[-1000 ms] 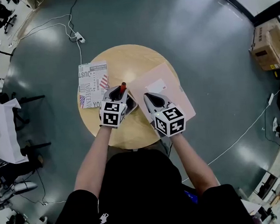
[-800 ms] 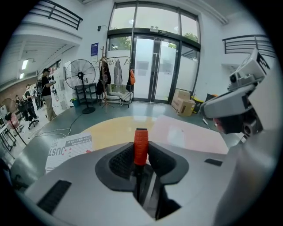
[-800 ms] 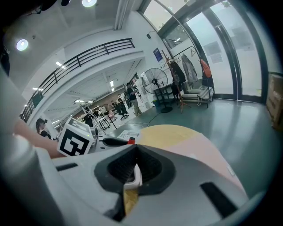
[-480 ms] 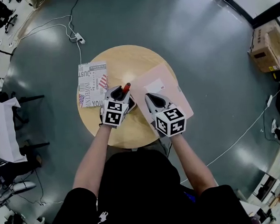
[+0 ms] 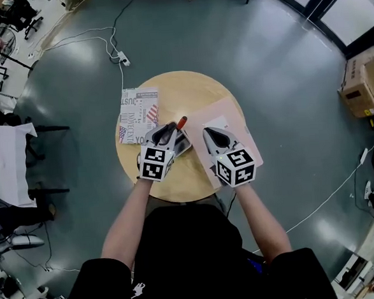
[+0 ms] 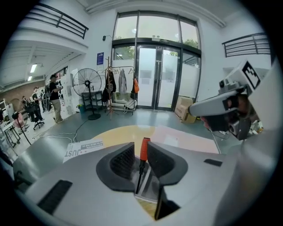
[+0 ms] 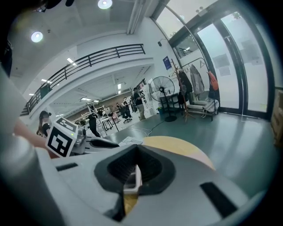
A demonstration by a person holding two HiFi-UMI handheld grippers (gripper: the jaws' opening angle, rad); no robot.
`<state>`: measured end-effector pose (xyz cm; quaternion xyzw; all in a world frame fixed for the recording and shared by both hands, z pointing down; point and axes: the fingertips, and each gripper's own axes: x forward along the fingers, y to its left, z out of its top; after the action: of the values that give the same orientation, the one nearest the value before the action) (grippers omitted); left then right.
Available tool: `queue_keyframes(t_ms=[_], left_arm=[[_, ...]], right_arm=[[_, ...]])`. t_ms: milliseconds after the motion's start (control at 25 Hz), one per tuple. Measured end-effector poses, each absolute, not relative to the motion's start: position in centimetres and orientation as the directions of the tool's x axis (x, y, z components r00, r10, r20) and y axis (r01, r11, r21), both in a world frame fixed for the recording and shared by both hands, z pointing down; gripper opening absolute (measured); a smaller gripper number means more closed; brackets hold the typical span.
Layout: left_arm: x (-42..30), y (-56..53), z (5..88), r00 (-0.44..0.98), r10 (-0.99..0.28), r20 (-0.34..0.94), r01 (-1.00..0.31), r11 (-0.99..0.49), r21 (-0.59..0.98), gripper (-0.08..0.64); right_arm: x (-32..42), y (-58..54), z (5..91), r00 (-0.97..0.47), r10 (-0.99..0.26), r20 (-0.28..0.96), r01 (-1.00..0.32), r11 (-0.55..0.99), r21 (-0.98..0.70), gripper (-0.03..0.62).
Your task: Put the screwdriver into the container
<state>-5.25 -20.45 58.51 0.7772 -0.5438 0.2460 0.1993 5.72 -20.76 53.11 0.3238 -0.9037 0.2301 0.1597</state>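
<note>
Compared with a second ago, the screwdriver (image 6: 144, 150) is leaning further toward your right side. Your left gripper (image 6: 140, 154) has just been closing its jaws partway, so you are now pinching the screwdriver low on its orange handle, with the thin shaft pointing down toward the small container (image 5: 182, 144) just beneath the jaws. You are handling something light, stiff and smooth that is likely to pivot in the pads, so keep gripping the thick handle rather than the shaft, while your right gripper (image 7: 135, 161) is clamping the container's rim above the round table (image 5: 170, 92).
</note>
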Motion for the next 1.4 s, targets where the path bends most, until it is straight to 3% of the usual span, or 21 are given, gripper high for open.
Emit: queue_keyframes(t_ms=[200, 1000, 1400], left_arm=[[-7.3, -18.8, 55.1, 0.233, -0.811, 0.537, -0.963, -0.269, 0.012, 0.005], [-12.6, -12.1, 41.0, 0.077, -0.959, 0.273, -0.997, -0.080, -0.001, 0.003], [-12.9, -10.4, 37.7, 0.022, -0.982, 0.185, -0.999, -0.029, -0.036, 0.003]], right_arm=[[5.1, -20.3, 49.9, -0.759, -0.531, 0.377, -0.639, 0.718, -0.277, 0.002], [5.0, -16.9, 39.4, -0.803, -0.551, 0.228, -0.589, 0.791, -0.162, 0.002], [6.0, -16.3, 37.4, -0.804, -0.560, 0.199, -0.589, 0.794, -0.150, 0.002]])
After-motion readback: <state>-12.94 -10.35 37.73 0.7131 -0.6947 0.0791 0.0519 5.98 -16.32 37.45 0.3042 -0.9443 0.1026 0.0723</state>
